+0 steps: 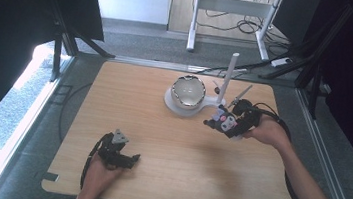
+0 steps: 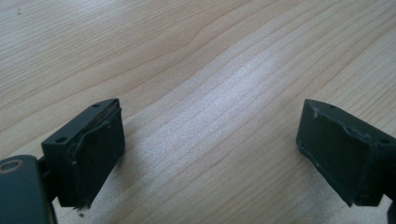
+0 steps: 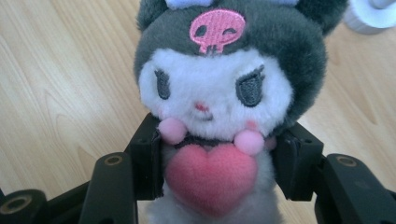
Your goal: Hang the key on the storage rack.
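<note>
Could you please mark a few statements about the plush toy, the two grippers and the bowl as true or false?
1. The right gripper is shut on the plush toy. True.
2. The toy holds a blue star. False: it holds a pink heart.
3. The left gripper is open, with bare table between its jaws. True.
4. The bowl lies upside down on the table. False: it sits open side up on a white stand.
5. A pink skull is on the toy's forehead. True.

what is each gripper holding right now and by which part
The right gripper holds a plush toy by its body, jaws pressing its sides just below the head, beside the pink heart. The left gripper is open and holds nothing.
</note>
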The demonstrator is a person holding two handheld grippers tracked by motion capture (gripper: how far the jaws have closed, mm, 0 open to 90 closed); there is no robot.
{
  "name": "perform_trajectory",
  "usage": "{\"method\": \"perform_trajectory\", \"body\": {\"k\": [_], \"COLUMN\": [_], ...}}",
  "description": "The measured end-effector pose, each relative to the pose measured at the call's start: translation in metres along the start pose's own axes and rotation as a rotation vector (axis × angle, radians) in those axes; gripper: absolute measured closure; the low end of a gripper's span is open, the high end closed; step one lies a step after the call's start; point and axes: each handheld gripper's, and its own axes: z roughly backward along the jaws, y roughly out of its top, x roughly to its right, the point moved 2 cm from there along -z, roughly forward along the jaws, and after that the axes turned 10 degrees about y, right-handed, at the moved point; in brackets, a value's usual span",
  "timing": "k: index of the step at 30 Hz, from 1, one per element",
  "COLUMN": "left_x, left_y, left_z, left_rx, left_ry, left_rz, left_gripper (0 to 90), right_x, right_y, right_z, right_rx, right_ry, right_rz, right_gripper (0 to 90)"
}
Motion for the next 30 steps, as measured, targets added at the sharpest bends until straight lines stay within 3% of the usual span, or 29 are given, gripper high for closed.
{"method": "perform_trajectory", "body": {"k": [15, 30], "left_x": [0.000, 0.000], "left_y": [0.000, 0.000], "left_z": [0.000, 0.000], "left_rx": [0.003, 0.002], "left_ry": [0.000, -0.001], "left_rz": [0.003, 0.001], "left_gripper": [7.8, 7.8], "right_x": [0.028, 0.051], "right_y": [-0.002, -0.001], "right_z": [0.043, 0.082], "right_rx": [0.092, 0.152], "right_ry": [-0.053, -0.132], "right_rz": [-0.094, -0.145], "right_gripper": [44.1, 44.1]}}
